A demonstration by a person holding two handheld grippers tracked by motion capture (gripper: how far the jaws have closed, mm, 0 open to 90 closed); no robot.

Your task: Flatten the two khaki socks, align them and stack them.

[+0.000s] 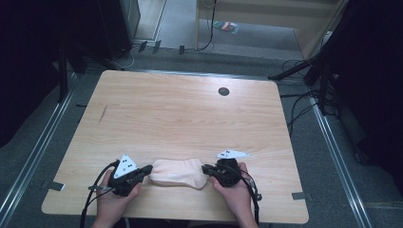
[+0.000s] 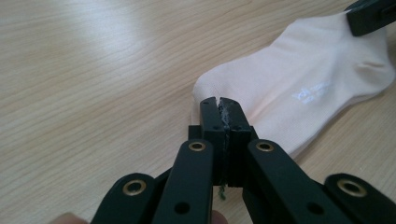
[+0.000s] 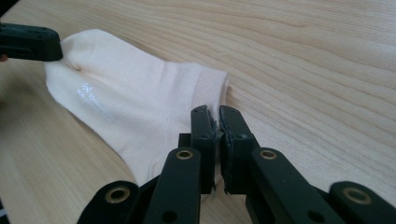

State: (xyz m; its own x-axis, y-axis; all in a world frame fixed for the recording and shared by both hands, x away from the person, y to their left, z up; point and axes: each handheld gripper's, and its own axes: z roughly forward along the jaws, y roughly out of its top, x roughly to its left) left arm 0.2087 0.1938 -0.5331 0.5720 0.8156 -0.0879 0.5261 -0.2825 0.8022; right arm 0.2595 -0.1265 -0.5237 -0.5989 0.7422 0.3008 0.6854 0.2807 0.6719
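Left gripper: jaws pressed together, tips at the toe end of the sock. Looks pinched on the fabric edge, but the cloth between the pads is hard to make out.

Right gripper: jaws closed to a thin slit, tips at the ribbed cuff of the sock. Whether the cuff is actually clamped is not clear from its own view.

High view: left gripper and right gripper sit at opposite ends of the sock, which lies flat between them, pale cream, faint white print on the side. A hand backs the left gripper, a hand backs the right one; forearms cut off at the bottom edge.

Surface under the grippers: light wood-grain table, near edge just behind the hands. Far from the grippers, toward the back edge, a dark round cable grommet. A short dark mark is on the wood ahead and left of the left gripper.

Room beyond the table: grey carpet floor, metal rails running along both sides, loose cables right of the table, a small coloured packet on the floor at the back, too small to identify. Both side zones are dark, contents unreadable.

No containers.
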